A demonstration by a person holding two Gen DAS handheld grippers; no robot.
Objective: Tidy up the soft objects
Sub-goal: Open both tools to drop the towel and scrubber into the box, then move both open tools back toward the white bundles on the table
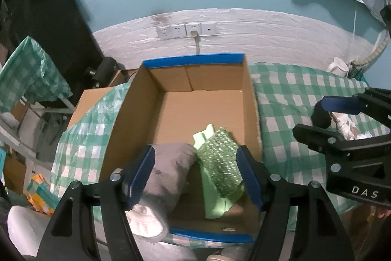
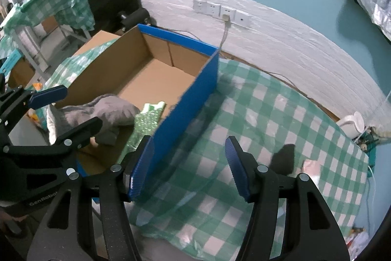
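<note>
Grey cloth (image 1: 168,163) and green bubble wrap (image 1: 220,158) lie in the box (image 1: 136,99) between the left gripper's (image 1: 195,177) parted jaws — right gripper (image 2: 189,166) gapes empty beside it.

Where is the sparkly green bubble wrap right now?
In both views the green bubble wrap lies inside the cardboard box, at its near end, just right of the grey cloth.
</note>
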